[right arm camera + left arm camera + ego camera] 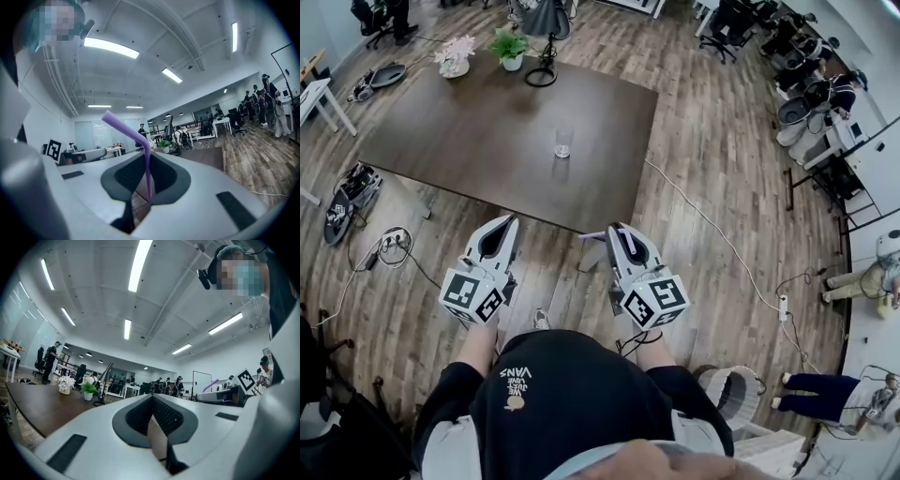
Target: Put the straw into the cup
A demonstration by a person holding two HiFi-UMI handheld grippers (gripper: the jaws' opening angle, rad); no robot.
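Observation:
A clear glass cup [562, 143] stands on the dark brown table [469, 131], well ahead of both grippers. My right gripper [617, 234] is shut on a purple bendy straw [592, 235], whose bent top sticks out to the left. In the right gripper view the straw [147, 161] rises from between the pads of the right gripper [148, 194] and bends over to the left. The left gripper [502, 228] is held beside it over the wood floor, before the table's near edge. In the left gripper view the left gripper [152, 398] has its jaws together with nothing between them.
A potted plant [508, 45], a vase of flowers [455, 56] and a lamp base [542, 75] stand at the table's far end. Cables and a power strip [783, 307] lie on the floor. Office chairs, desks and people are at the right.

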